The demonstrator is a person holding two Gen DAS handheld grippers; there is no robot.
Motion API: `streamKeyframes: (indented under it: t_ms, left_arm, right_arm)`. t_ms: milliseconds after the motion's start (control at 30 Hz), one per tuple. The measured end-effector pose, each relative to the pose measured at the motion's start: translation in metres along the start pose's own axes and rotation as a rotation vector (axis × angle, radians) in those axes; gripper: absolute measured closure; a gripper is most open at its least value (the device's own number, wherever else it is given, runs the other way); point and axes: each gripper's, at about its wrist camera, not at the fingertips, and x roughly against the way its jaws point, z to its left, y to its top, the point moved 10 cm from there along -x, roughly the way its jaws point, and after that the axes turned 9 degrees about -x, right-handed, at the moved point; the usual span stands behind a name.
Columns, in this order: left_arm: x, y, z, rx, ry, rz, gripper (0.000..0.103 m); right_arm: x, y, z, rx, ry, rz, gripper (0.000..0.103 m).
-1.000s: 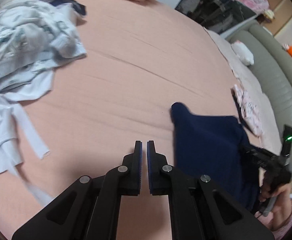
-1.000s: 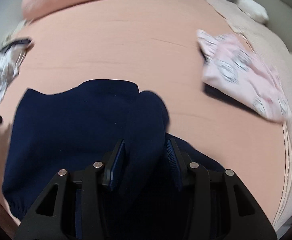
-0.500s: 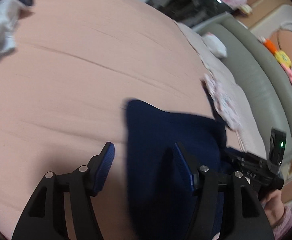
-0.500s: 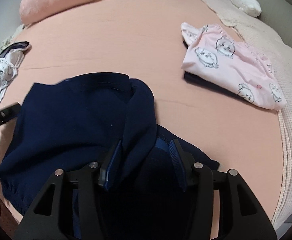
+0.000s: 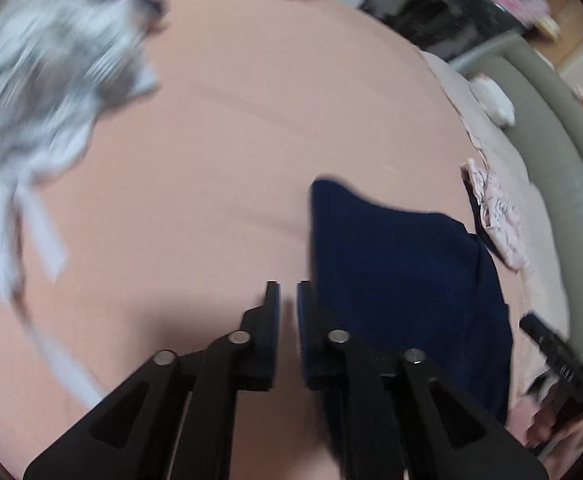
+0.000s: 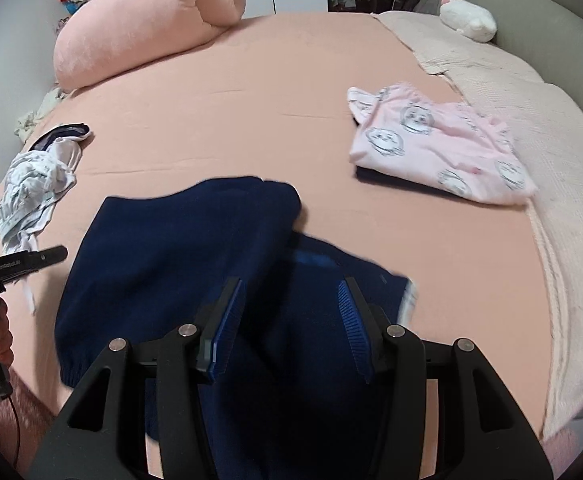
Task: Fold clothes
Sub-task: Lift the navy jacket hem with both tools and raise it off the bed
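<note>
Navy garment (image 6: 179,264) lies on the bed (image 6: 275,80) — right tongs (image 6: 291,312) spread wide, left tongs (image 5: 287,300) nearly closed, empty.

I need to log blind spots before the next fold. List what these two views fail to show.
- Near hem of the navy garment: right wrist view, hidden behind the right gripper.
- White patterned clothes: left wrist view, motion-blurred, print unreadable.
- Dark item under the pink folded garment: mostly covered.
- Left gripper: a narrow gap, nothing between the fingers.

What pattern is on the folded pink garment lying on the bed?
The pink garment carries grey cartoon faces printed all over; the right wrist view shows it best.
</note>
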Motion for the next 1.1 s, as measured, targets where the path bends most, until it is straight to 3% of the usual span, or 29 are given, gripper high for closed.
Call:
streamKeyframes:
  t_ms: [33, 100, 200, 300, 400, 533, 667, 767, 800, 833, 867, 933, 1000, 1100]
  left_arm:
    - [0.005, -0.012, -0.001, 0.014, -0.020, 0.004, 0.058]
    - [0.015, -0.037, -0.005, 0.041, -0.061, 0.013, 0.048]
    - [0.018, -0.072, -0.022, 0.057, -0.130, 0.052, 0.048]
    - [0.008, -0.100, -0.043, 0.003, -0.138, 0.097, 0.048]
    - [0.001, -0.106, -0.056, -0.063, -0.092, 0.104, 0.048]
    - [0.010, -0.103, -0.056, -0.088, 0.007, 0.032, 0.048]
    - [0.001, -0.114, -0.069, -0.084, -0.088, 0.060, 0.049]
    - [-0.007, -0.116, -0.074, -0.073, -0.132, 0.063, 0.050]
    - [-0.009, -0.113, -0.075, -0.070, -0.139, 0.057, 0.052]
    - [-0.010, -0.109, -0.078, -0.065, -0.147, 0.056, 0.074]
    - [-0.010, -0.106, -0.080, -0.062, -0.148, 0.059, 0.085]
    - [0.000, -0.098, -0.082, -0.066, -0.134, 0.044, 0.088]
    - [0.028, -0.086, -0.094, -0.077, -0.166, -0.022, 0.088]
    - [0.076, -0.069, -0.110, -0.106, -0.204, -0.117, 0.088]
  right_arm:
    - [0.006, -0.007, -0.005, -0.009, 0.002, 0.004, 0.054]
    - [0.016, -0.025, -0.013, -0.035, 0.016, 0.015, 0.054]
    - [0.024, -0.058, -0.030, -0.099, 0.033, 0.049, 0.054]
    - [0.025, -0.090, -0.038, -0.128, 0.051, 0.099, 0.053]
    - [0.021, -0.115, -0.035, -0.080, 0.043, 0.141, 0.053]
    - [0.009, -0.134, -0.029, -0.048, 0.040, 0.174, 0.053]
    - [0.001, -0.131, -0.026, -0.083, 0.055, 0.157, 0.053]
    - [-0.012, -0.130, -0.023, -0.148, 0.127, 0.181, 0.050]
    - [-0.017, -0.130, -0.022, -0.167, 0.155, 0.194, 0.057]
    - [-0.021, -0.130, -0.021, -0.184, 0.177, 0.204, 0.069]
    - [-0.022, -0.127, -0.021, -0.194, 0.181, 0.206, 0.084]
    - [-0.011, -0.117, -0.019, -0.197, 0.174, 0.184, 0.086]
    - [0.009, -0.101, -0.012, -0.165, 0.177, 0.137, 0.087]
    - [0.053, -0.072, 0.004, -0.143, 0.260, 0.061, 0.087]
